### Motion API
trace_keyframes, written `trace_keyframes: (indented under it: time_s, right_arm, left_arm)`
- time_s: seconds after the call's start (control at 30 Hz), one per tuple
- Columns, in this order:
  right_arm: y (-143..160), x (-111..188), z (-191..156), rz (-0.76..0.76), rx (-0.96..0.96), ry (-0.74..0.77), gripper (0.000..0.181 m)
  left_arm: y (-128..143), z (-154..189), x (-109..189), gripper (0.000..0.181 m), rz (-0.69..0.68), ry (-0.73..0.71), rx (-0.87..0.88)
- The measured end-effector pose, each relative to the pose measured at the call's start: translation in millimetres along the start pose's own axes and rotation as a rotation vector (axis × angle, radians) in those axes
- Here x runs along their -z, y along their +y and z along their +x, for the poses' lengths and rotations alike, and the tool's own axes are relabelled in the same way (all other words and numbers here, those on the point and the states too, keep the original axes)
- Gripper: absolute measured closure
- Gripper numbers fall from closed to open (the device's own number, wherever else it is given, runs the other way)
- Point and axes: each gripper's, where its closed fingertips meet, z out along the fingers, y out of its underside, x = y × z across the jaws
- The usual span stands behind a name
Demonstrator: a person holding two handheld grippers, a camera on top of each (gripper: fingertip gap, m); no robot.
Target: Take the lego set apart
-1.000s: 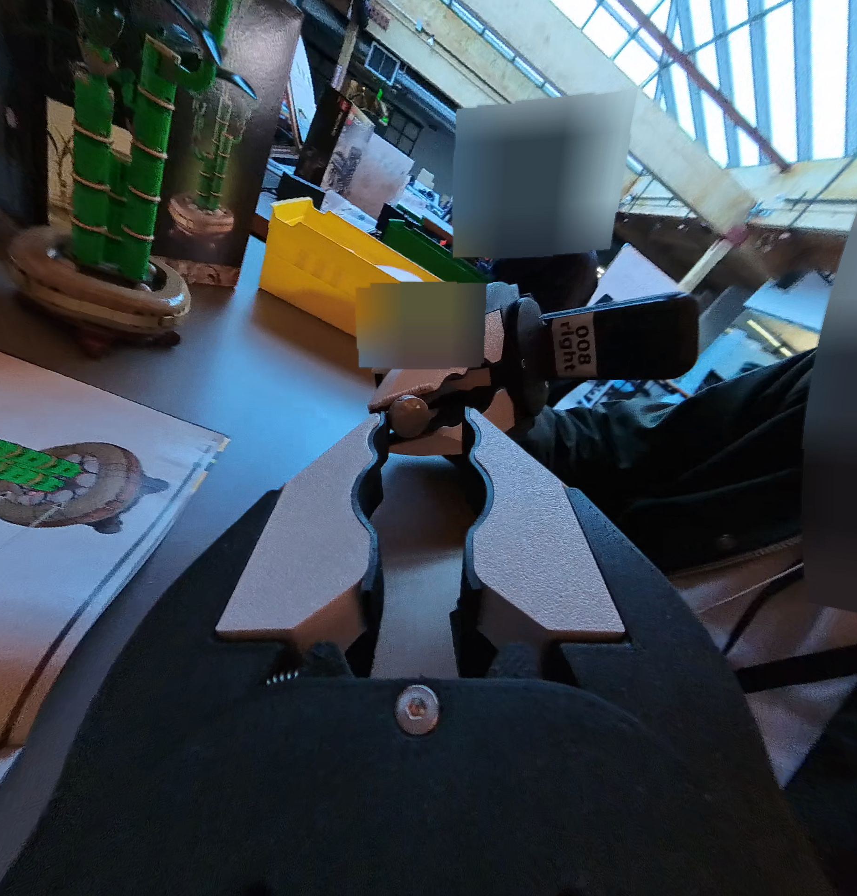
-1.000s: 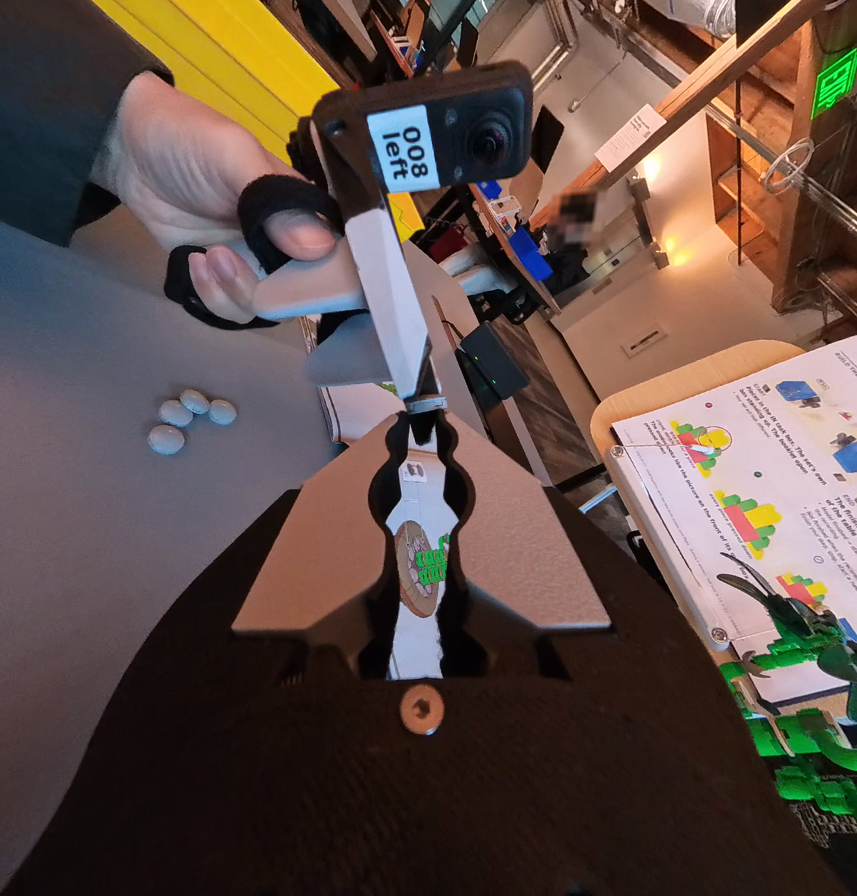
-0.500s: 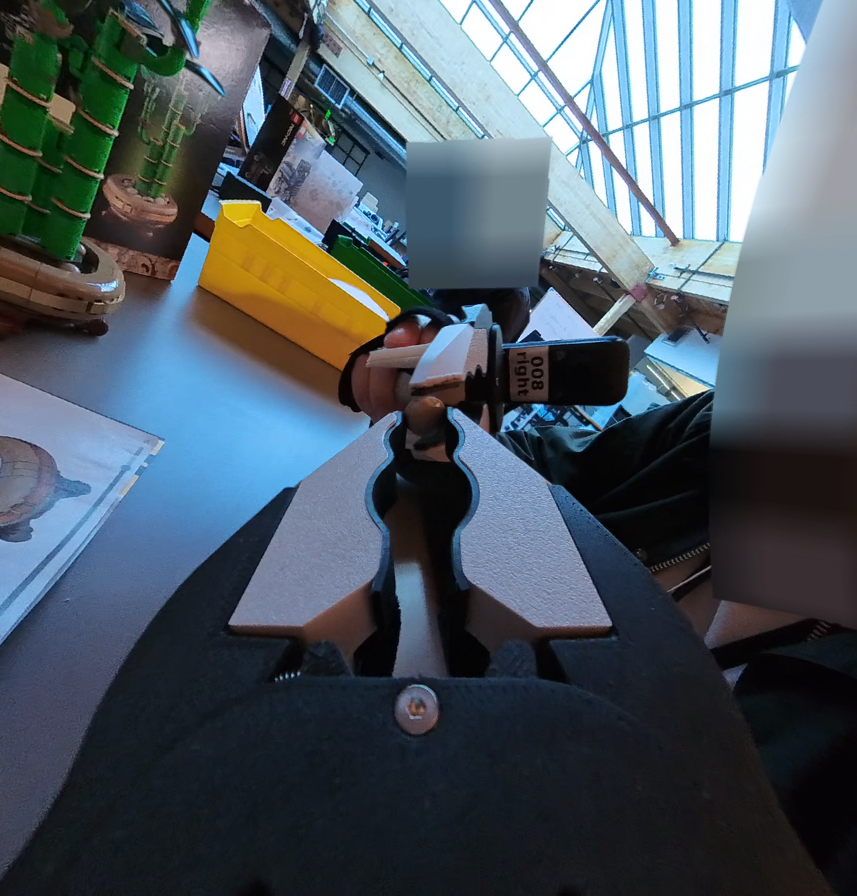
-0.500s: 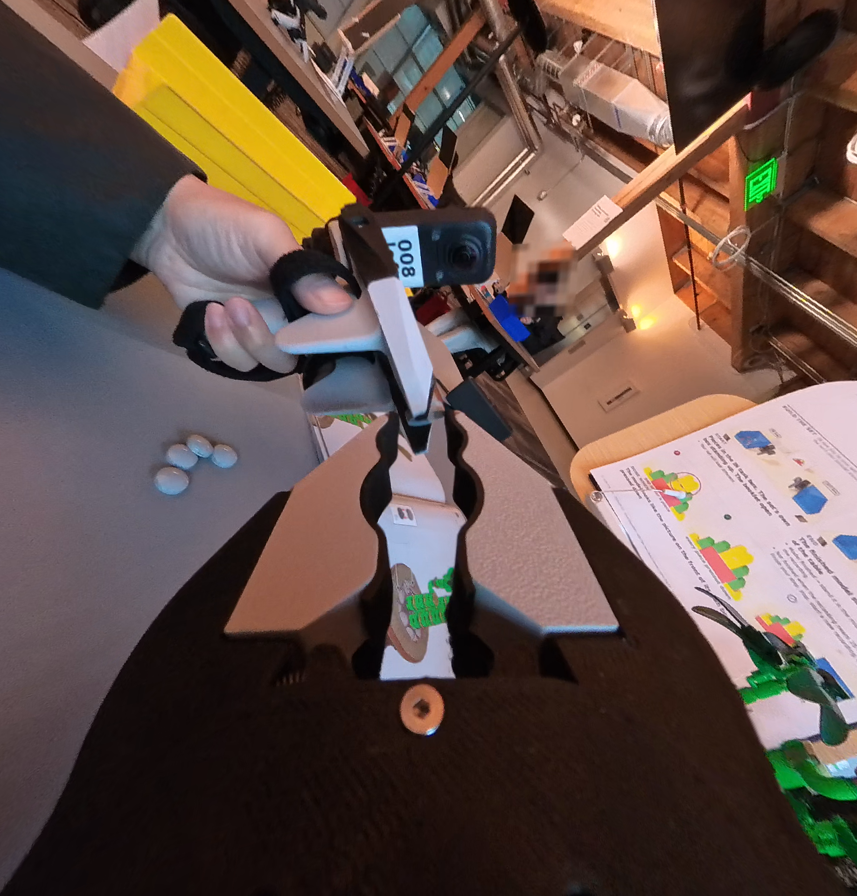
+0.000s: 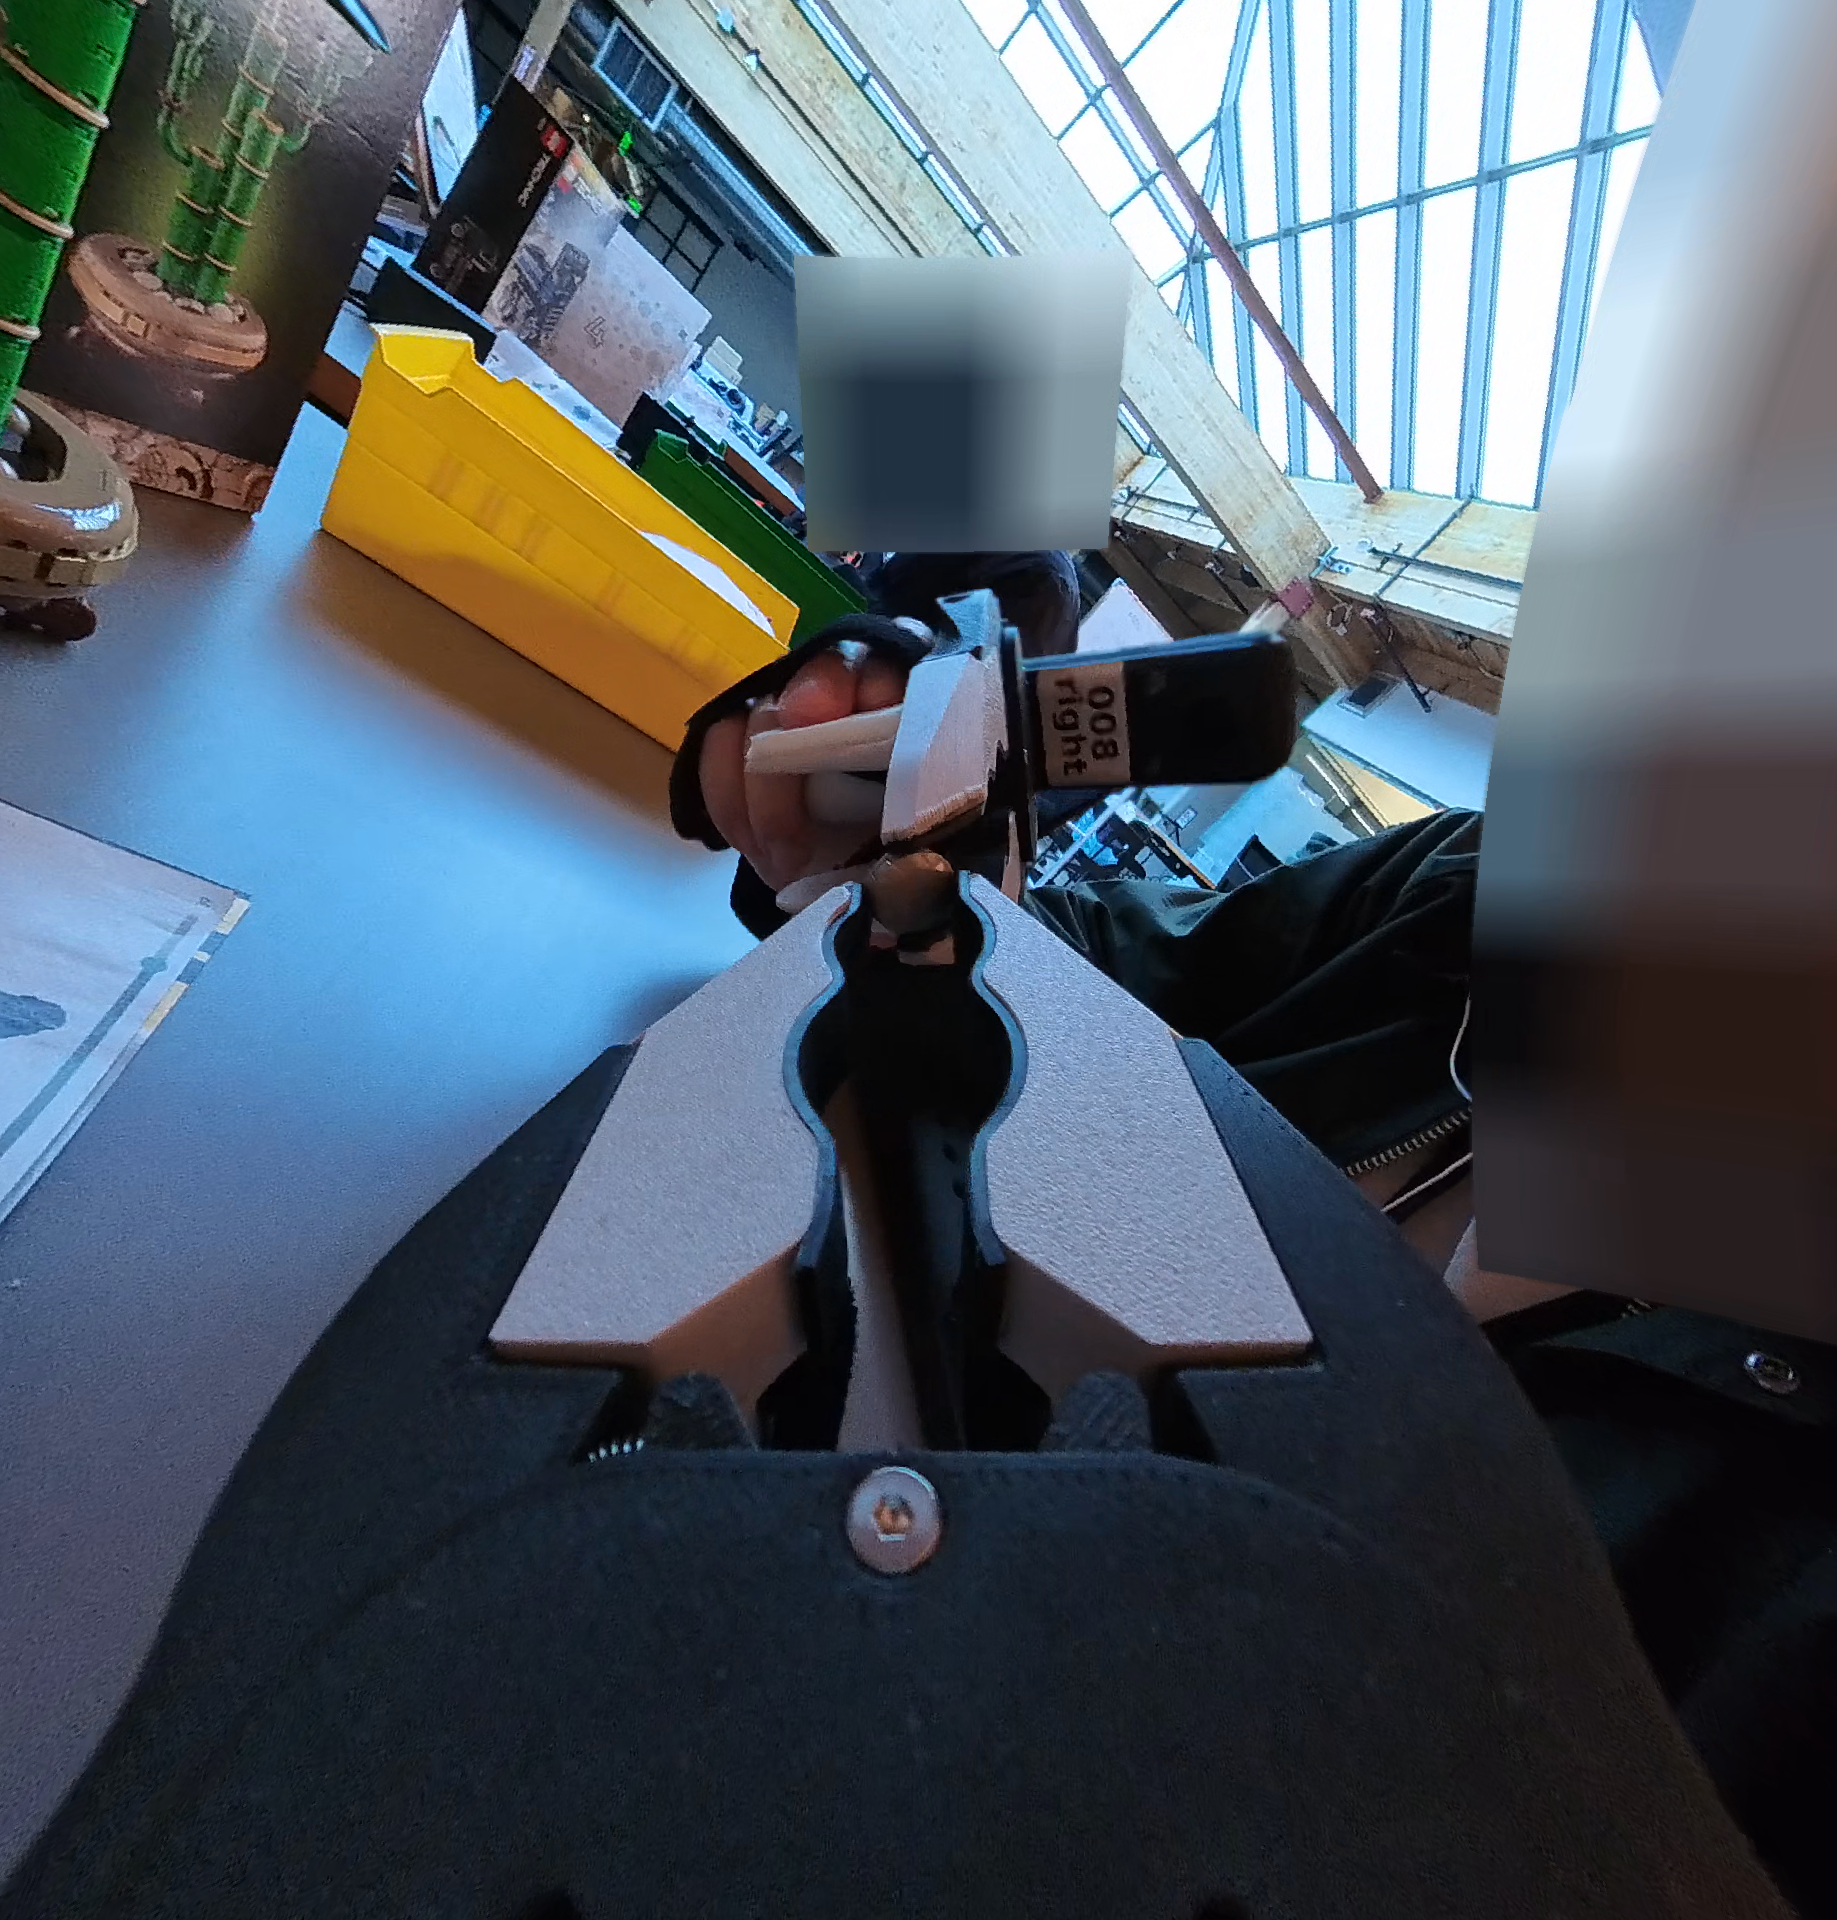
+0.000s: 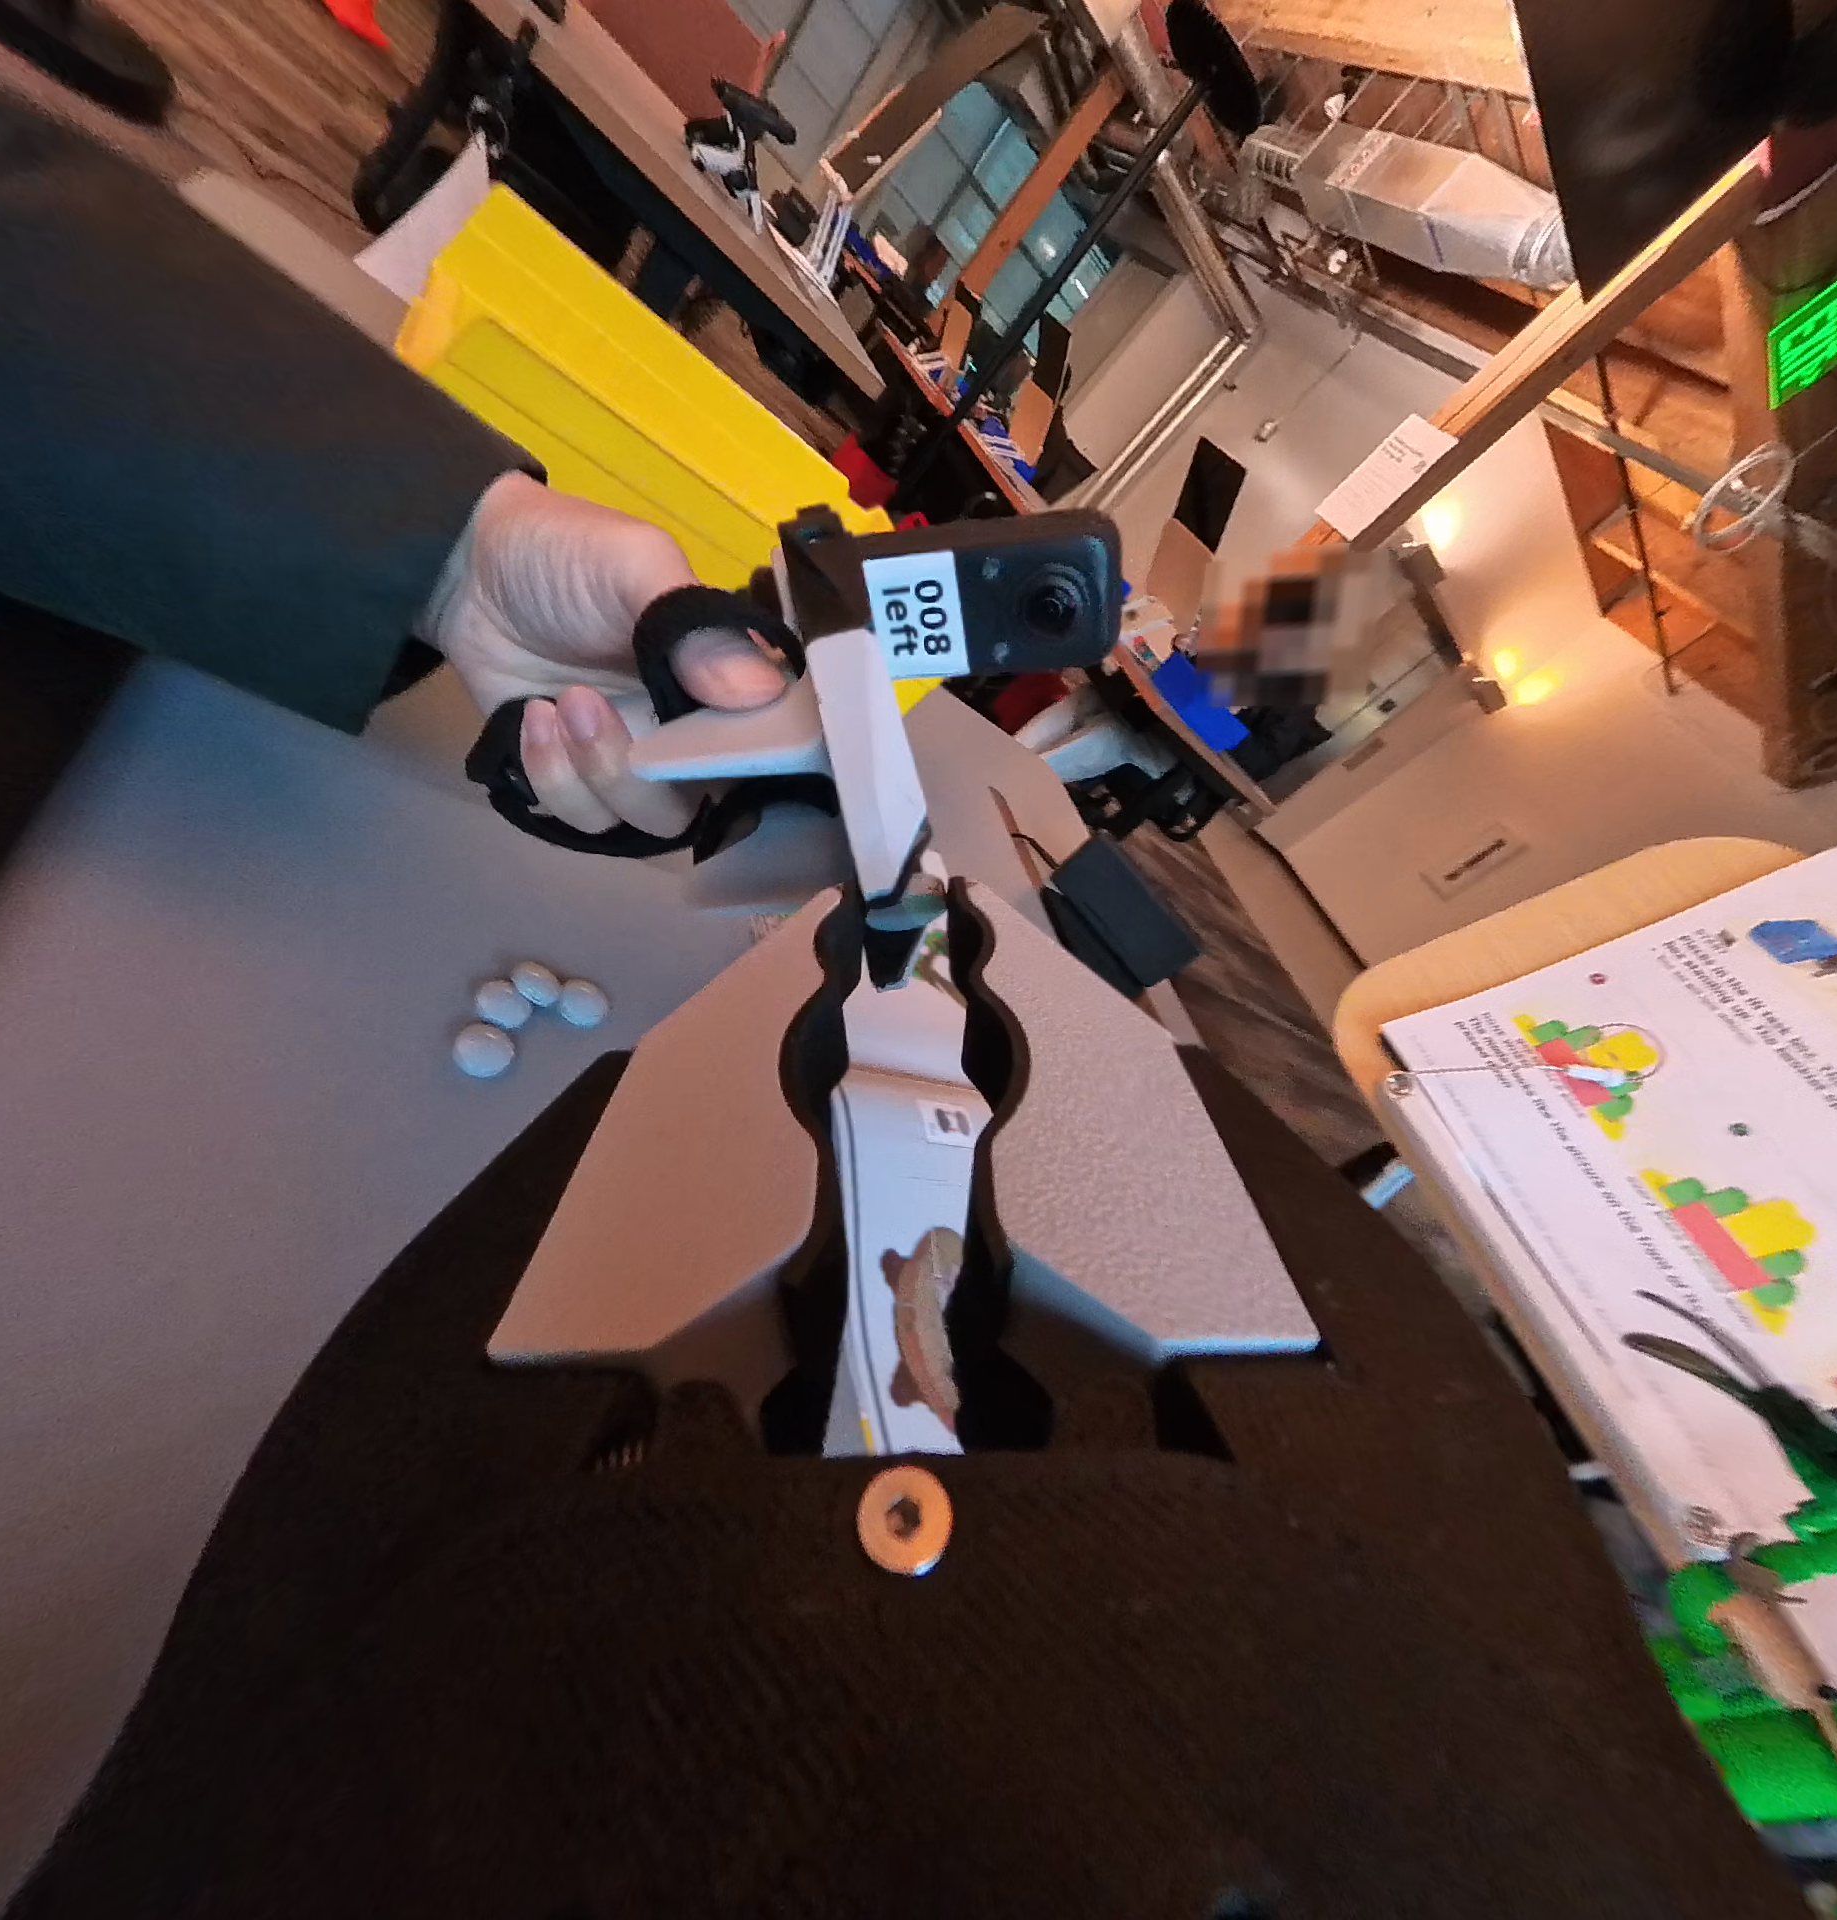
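Observation:
My left gripper [image 5: 909, 906] and my right gripper [image 6: 898, 906] meet tip to tip above the grey table [image 5: 394, 831]. Both are shut on one small round lego piece [image 5: 916, 883], tan-grey with a pale rim, which also shows in the right wrist view [image 6: 906, 902]. The right gripper's body [image 5: 945, 748] faces the left camera, and the left gripper's body [image 6: 872, 758] faces the right camera, each held by a hand. The green bamboo lego model [image 5: 10, 260] on its tan base stands at the far left. Its green leaves [image 6: 1787, 1621] show at the lower right.
Several white round pieces [image 6: 527, 1013] lie on the table. A yellow bin [image 5: 540, 530] and a green bin [image 5: 748, 514] stand behind. The set's box [image 5: 218, 208] is by the model. A booklet [image 5: 52, 987] lies left. An instruction sheet [image 6: 1620, 1164] stands right. Less than 4 cm separates the two grippers' tips. The green bamboo lego model [image 5: 10, 260] is about equally far from each gripper, around 25 cm.
Both grippers stayed tip to tip on the small piece while they turned and shifted away from the bamboo model. The right gripper's handle swung from flat to more upright.

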Motion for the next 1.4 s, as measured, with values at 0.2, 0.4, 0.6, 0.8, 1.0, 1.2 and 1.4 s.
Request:
trace_keyframes:
  time_s: [0.2, 0.4, 0.6, 0.8, 1.0, 1.2, 1.4]
  right_arm:
    - [-4, 6, 3, 0.073, -0.282, -0.108, 0.167]
    - [2, 5, 4, 0.034, -0.29, -0.106, 0.166]
    - [15, 1, -1, -0.05, -0.25, -0.112, 0.167]
    - [27, -2, -5, -0.125, -0.203, -0.117, 0.167]
    - [32, -4, -11, -0.162, -0.184, -0.14, 0.166]
    - [35, -6, -14, -0.178, -0.19, -0.154, 0.166]
    - [33, -5, -12, -0.153, -0.197, -0.147, 0.166]
  left_arm:
    - [-7, -12, 8, 0.138, 0.008, -0.155, -0.127]
    - [-5, -10, 10, 0.152, -0.001, -0.133, -0.089]
    - [-3, -16, 10, 0.151, -0.017, -0.179, -0.115]
    - [4, -23, 9, 0.167, -0.077, -0.254, -0.191]
    - [10, -28, 8, 0.166, -0.113, -0.271, -0.185]
    - [14, -30, 10, 0.167, -0.143, -0.296, -0.21]
    - [11, -28, 11, 0.167, -0.158, -0.33, -0.315]
